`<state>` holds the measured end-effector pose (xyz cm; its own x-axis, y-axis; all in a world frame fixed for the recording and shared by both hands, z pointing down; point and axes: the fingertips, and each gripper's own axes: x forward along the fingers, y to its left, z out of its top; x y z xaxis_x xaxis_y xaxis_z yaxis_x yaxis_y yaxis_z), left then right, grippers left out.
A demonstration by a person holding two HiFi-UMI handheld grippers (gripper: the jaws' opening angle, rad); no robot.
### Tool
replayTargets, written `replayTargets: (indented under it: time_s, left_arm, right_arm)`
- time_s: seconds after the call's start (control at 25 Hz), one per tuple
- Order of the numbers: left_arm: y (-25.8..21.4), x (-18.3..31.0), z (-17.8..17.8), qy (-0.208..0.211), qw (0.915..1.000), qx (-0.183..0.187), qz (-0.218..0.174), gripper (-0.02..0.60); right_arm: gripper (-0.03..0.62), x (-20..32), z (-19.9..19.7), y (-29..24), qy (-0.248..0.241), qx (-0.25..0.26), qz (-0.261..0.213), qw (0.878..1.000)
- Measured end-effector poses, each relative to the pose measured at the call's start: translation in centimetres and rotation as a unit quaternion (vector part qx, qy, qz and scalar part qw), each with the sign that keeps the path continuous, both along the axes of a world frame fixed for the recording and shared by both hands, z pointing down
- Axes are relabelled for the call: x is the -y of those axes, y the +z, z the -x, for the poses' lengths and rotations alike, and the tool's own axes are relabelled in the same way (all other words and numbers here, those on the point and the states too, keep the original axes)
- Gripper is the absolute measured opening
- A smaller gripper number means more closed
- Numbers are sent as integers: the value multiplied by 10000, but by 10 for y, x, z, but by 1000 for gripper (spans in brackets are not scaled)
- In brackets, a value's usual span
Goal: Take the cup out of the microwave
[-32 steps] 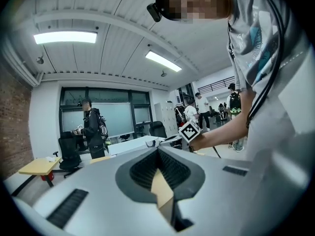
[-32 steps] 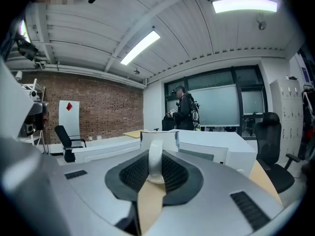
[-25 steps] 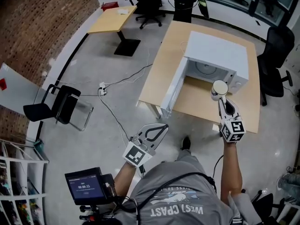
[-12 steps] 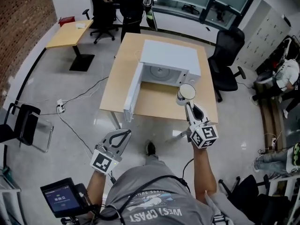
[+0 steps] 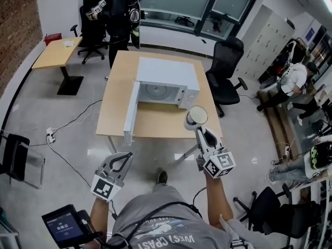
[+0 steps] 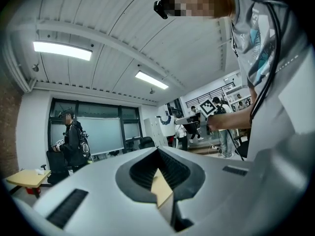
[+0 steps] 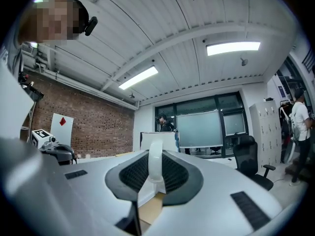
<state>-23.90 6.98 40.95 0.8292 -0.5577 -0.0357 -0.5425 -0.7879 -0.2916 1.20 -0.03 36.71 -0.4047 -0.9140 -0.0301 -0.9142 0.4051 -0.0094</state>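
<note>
A white microwave [image 5: 166, 74] stands on a wooden table [image 5: 155, 122] with its door [image 5: 130, 119] swung open to the left. My right gripper [image 5: 198, 129] is shut on the handle of a white cup [image 5: 196, 116] and holds it in the air over the table's near right corner, outside the microwave. In the right gripper view the cup's handle [image 7: 155, 165] stands upright between the jaws, with the microwave [image 7: 158, 139] beyond it. My left gripper [image 5: 126, 156] hangs over the floor short of the table, shut with nothing in it; its tips [image 6: 158, 150] meet.
Black office chairs [image 5: 224, 66] stand to the table's right. A person in black [image 5: 120, 9] stands behind it, near a small wooden table [image 5: 54, 53]. More people [image 5: 293, 79] are at the far right. A cable and power strip [image 5: 50, 135] lie on the floor at the left.
My right gripper has lifted the cup and drawn it back from the microwave's front. My left gripper rose a little. The head view swung, so the table now sits further left.
</note>
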Motion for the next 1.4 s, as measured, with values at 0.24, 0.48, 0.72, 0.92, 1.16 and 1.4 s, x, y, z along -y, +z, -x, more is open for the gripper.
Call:
replayTargets:
  time_s: [0.24, 0.48, 0.72, 0.92, 1.16, 1.4]
  left_arm:
    - [-6, 9, -13, 62, 9984, -488, 270, 41]
    - [-7, 12, -39, 250, 9981, -309, 474, 43]
    - [-3, 16, -82, 521, 9975, -143, 446, 43]
    - [6, 28, -115, 633, 9973, 90, 354, 43]
    - [17, 39, -141, 698, 9956, 325, 531, 42]
    - [19, 59, -150, 479, 9950, 254, 833, 43]
  right_arm:
    - [67, -23, -17, -20, 126, 8, -83, 9999]
    - [67, -53, -43, -35, 248, 65, -75, 9996]
    - [67, -70, -81, -33, 406, 79, -11, 9991]
    - [67, -66, -115, -26, 469, 152, 22, 9988]
    - [67, -67, -147, -24, 516, 127, 34, 9986]
    - [67, -55, -161, -30, 385, 69, -247, 9989]
